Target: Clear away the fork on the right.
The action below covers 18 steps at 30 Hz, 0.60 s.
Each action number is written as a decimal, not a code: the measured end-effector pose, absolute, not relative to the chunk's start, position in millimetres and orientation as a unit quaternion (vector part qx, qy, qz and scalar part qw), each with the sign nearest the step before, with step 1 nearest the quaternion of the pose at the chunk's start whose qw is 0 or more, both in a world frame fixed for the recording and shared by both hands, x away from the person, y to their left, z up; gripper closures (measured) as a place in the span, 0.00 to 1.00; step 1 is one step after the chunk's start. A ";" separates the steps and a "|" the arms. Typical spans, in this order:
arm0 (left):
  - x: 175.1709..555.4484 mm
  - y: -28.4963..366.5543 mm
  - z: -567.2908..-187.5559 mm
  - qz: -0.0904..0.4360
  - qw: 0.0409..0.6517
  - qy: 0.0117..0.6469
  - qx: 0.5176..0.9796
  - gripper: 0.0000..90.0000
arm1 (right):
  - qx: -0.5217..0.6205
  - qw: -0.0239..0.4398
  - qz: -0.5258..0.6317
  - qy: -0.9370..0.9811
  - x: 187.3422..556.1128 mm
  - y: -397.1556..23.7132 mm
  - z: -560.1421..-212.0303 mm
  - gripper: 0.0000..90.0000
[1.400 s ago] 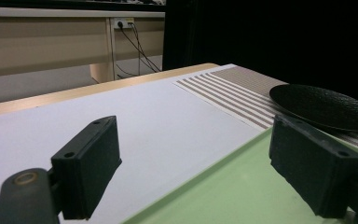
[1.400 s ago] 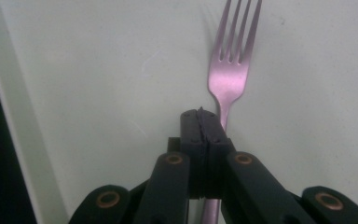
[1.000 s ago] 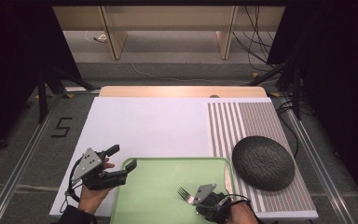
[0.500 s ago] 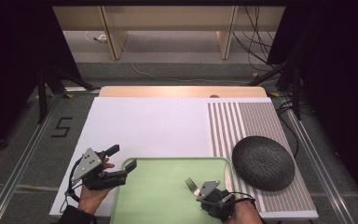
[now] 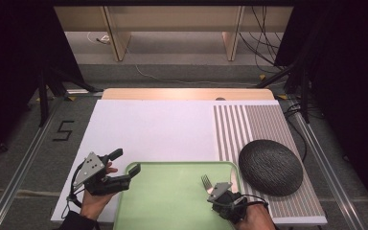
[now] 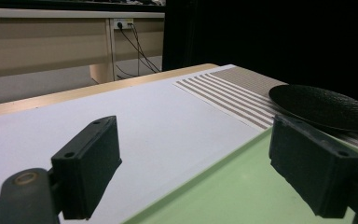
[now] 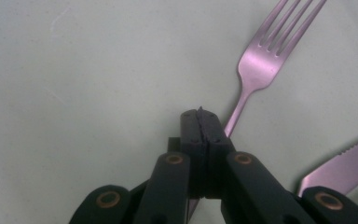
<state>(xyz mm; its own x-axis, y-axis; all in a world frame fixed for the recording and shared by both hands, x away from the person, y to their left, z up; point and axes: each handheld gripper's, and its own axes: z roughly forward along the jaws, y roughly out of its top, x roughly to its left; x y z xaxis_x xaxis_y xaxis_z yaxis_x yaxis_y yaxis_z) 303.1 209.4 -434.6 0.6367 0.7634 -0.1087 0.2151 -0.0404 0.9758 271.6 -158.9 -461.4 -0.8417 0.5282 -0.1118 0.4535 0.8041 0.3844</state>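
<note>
right gripper (image 7: 200, 116): i see my jaws pressed together, black pads meeting with no gap. the handle of the pinkish metal fork (image 7: 261, 60) runs just beside and under the pads; i cannot tell whether they pinch it.
fork: lies on the pale green plastic tray (image 5: 172, 201), tines pointing away from my right gripper (image 5: 219, 190), head clear ahead of the jaw tips.
knife: a pinkish metal knife with a serrated edge (image 7: 340, 168) lies beside my right jaw, apart from the fork.
left gripper (image 6: 196, 163): jaws stand wide apart and hold nothing; one pad hangs over the white table surface (image 6: 135, 121), the other over the tray's near corner (image 6: 223, 186).
left gripper, from above (image 5: 120, 167): at the tray's left edge, held in a hand (image 5: 93, 201).
plate: a round black textured plate (image 5: 270, 166) sits on the striped mat (image 5: 249, 124), beyond my right gripper and just off the tray's right edge.
</note>
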 end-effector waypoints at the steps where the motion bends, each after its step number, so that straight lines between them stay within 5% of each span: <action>1: 303.2 209.4 -434.6 0.231 0.593 0.358 0.683 0.18 | 0.260 0.108 0.172 0.944 272.2 -160.0 -461.1 1.00; 18: 302.9 209.5 -434.3 0.231 0.594 0.357 0.683 0.18 | 0.281 0.121 0.168 0.937 275.1 -177.1 -458.9 1.00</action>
